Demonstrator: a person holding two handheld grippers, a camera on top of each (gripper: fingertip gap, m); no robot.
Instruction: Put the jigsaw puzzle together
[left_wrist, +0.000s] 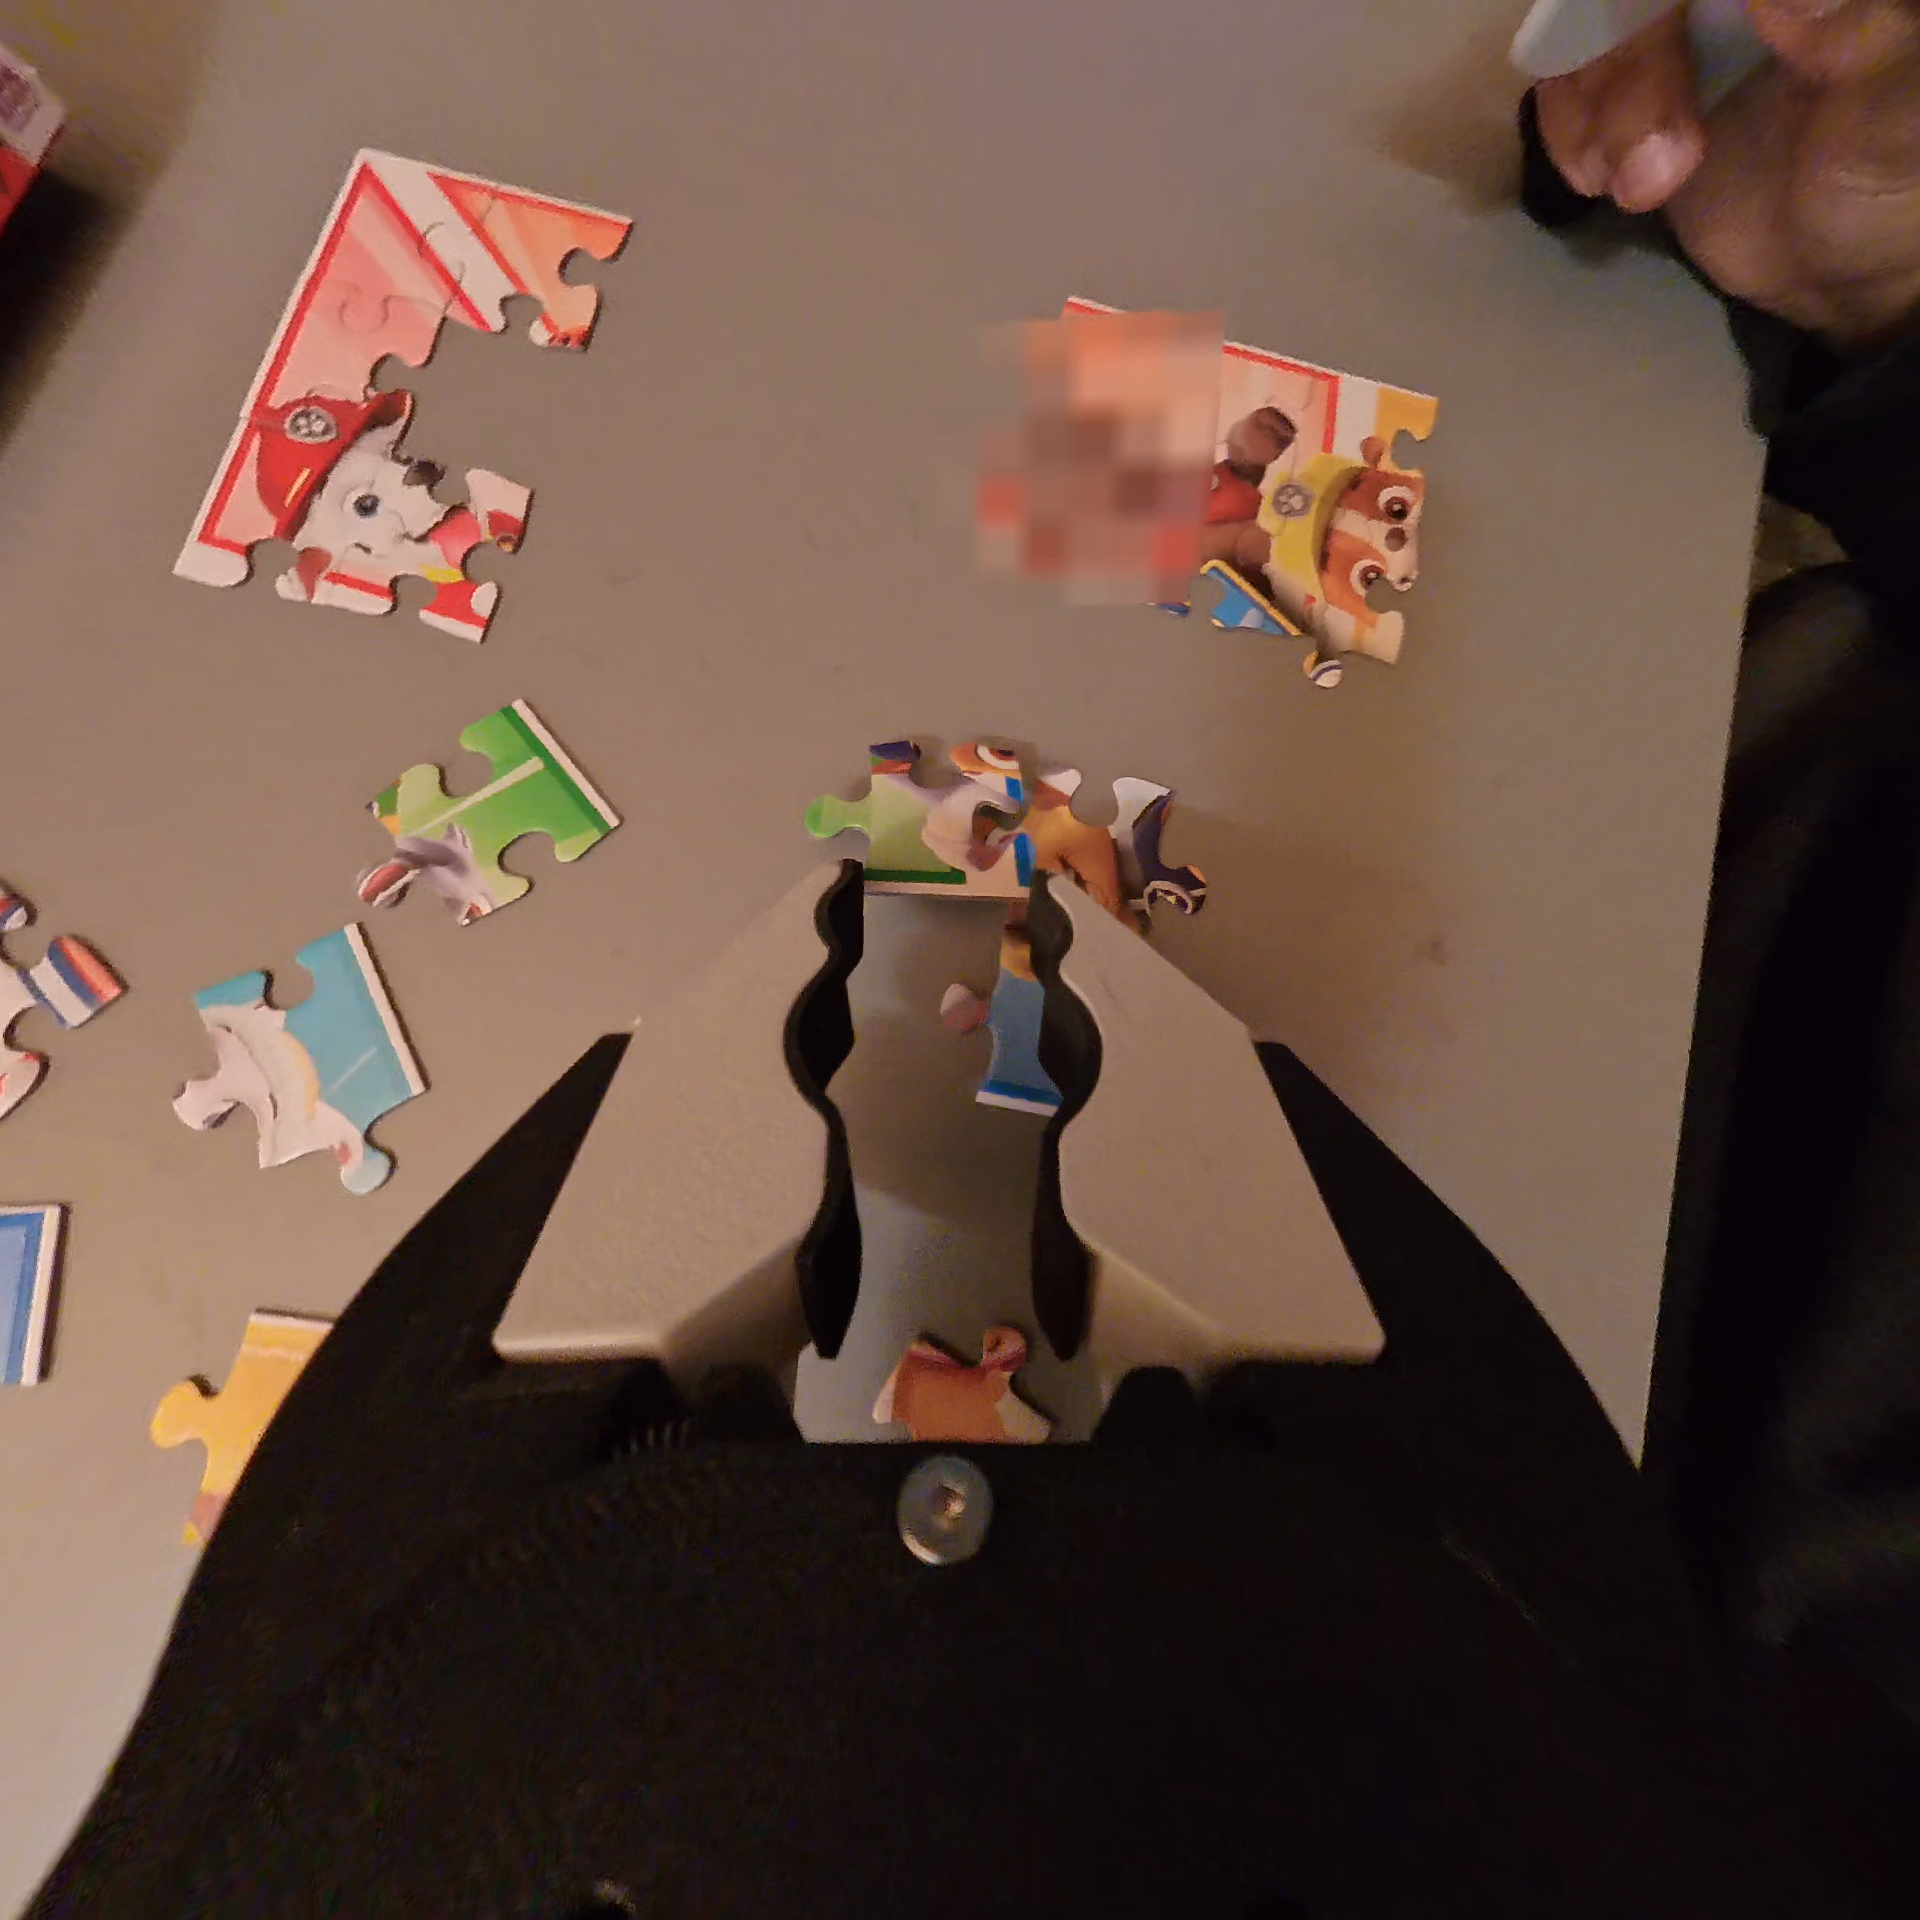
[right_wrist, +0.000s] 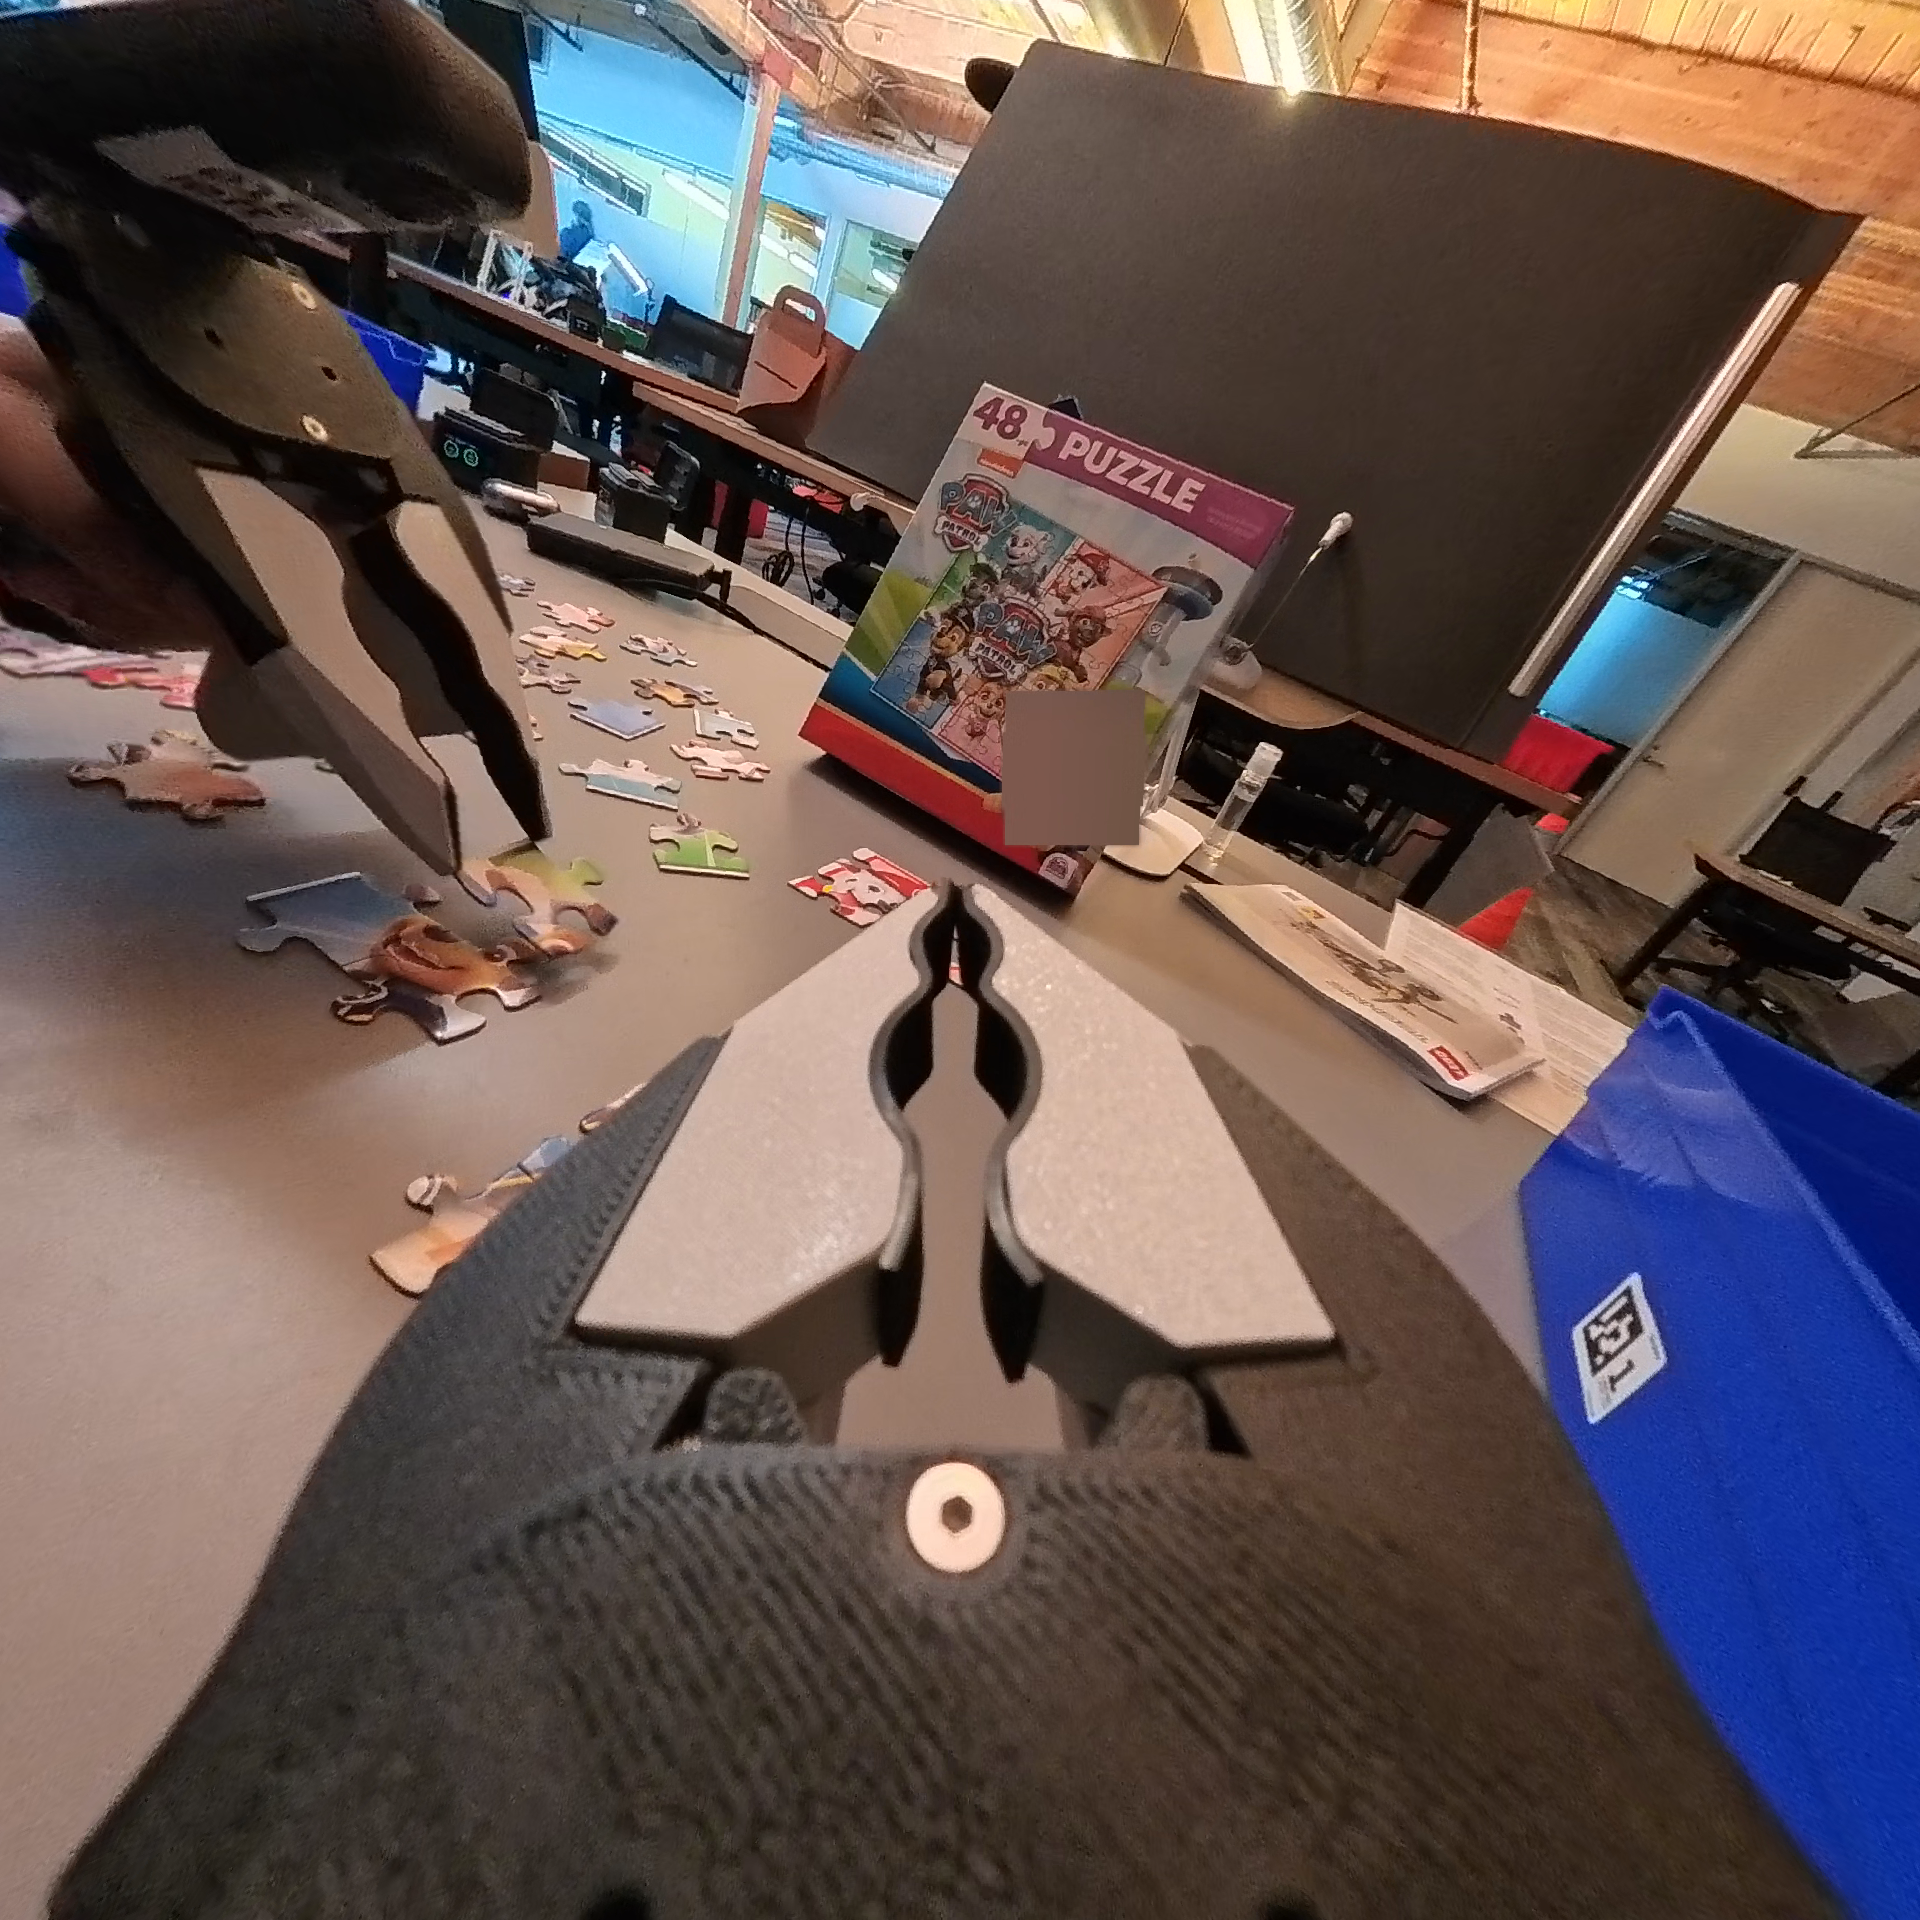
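Left gripper is down on the table, jaws parted and straddling the near edge of a green puzzle piece at mid-table; whether the pads actually pinch it, I cannot tell. That piece sits partly over a blue-and-tan joined cluster. Right gripper hovers clenched on nothing, nearer the puzzle box. Risk, I'd judge: thin flat card could skid away, or the cluster beneath could shift.

Green-and-orange joined puzzle pieces lie flat at the left gripper's fingertips.
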